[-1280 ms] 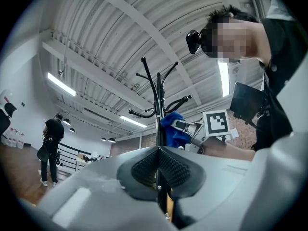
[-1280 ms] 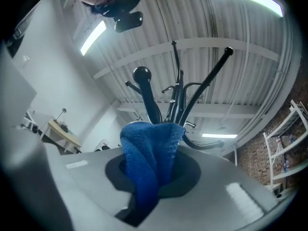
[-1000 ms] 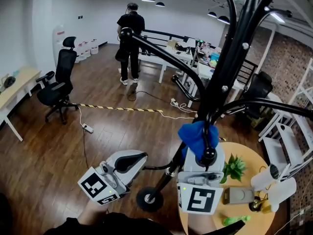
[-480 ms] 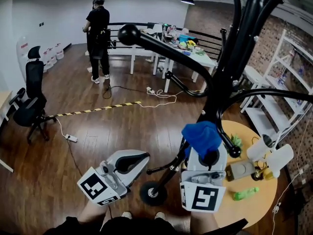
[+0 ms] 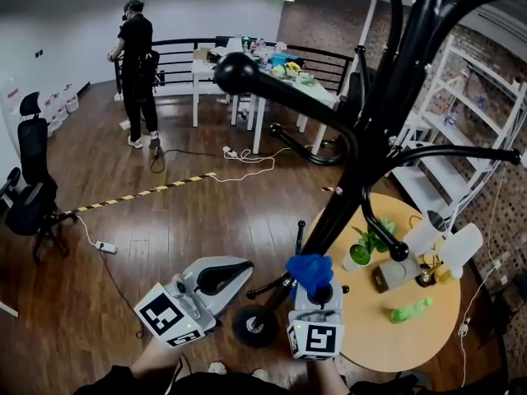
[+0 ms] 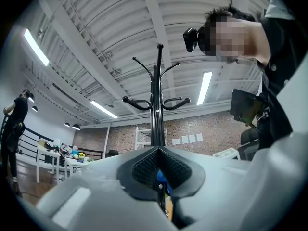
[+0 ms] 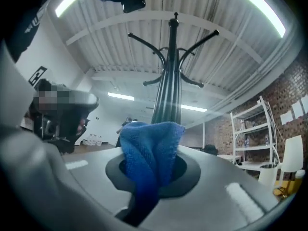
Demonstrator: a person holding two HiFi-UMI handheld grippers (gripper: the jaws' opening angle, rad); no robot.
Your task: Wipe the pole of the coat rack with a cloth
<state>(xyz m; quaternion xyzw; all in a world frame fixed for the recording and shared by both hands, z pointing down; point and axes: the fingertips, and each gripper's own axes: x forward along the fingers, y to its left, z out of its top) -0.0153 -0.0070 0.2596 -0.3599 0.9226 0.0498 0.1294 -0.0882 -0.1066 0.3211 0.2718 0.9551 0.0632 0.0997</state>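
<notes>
The black coat rack's pole (image 5: 333,220) rises from its round base (image 5: 254,326) toward the upper right. My right gripper (image 5: 317,285) is shut on a blue cloth (image 5: 310,270), which is bunched against the low part of the pole. In the right gripper view the cloth (image 7: 149,158) fills the jaws of the right gripper (image 7: 151,170), with the pole (image 7: 171,95) straight behind it. My left gripper (image 5: 230,268) hangs left of the pole, apart from it. The left gripper (image 6: 159,170) has its pads together and nothing between them, and the pole (image 6: 156,105) stands ahead of it.
A curved rack arm with a ball end (image 5: 236,71) reaches out overhead at the left. A round wooden table (image 5: 412,344) at the right holds a small plant (image 5: 362,249) and a green bottle (image 5: 410,309). White shelves (image 5: 461,138) stand behind. An office chair (image 5: 29,196) and a person (image 5: 136,56) are far off.
My right gripper has slid down the pole with the blue cloth, from mid-height toward the base. The head view has swung, so the table shows more. The left gripper has stayed put.
</notes>
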